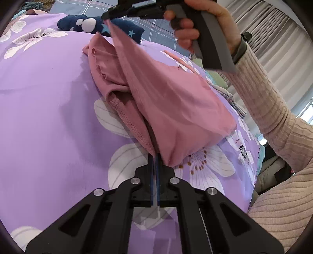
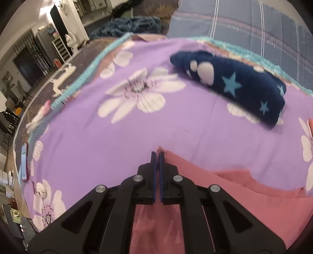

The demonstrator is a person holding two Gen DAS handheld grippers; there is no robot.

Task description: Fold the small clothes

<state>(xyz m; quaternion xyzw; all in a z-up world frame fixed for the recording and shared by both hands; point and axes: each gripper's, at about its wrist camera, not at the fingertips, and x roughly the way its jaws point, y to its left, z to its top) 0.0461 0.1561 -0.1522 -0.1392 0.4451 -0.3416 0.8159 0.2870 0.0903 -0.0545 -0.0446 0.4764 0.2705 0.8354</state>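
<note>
Two claws are each clamped on a corner of the pink garment [image 1: 172, 101]. The left gripper [image 1: 155, 156] has its jaws pressed together on the hem just ahead of it; the right gripper [image 1: 106, 16] shows at the top of the left wrist view, pinching the far corner, with the cloth stretched in a lifted sheet between the two. From its own camera, the right gripper [image 2: 157, 154] holds a small tip of fabric poking past its pads, the rest trailing beneath and to its right.

Under the raised flap, the remainder of the garment lies bunched on the purple floral bedspread [image 1: 49, 117]. A folded navy star-print piece [image 2: 234, 84] rests well beyond the right claw.

To fold well, I would keep the edge taut and level between both claws, carry it across together, and lower it so the corners meet the lying layer squarely before letting go. Uneven height would likely skew the crease.
</note>
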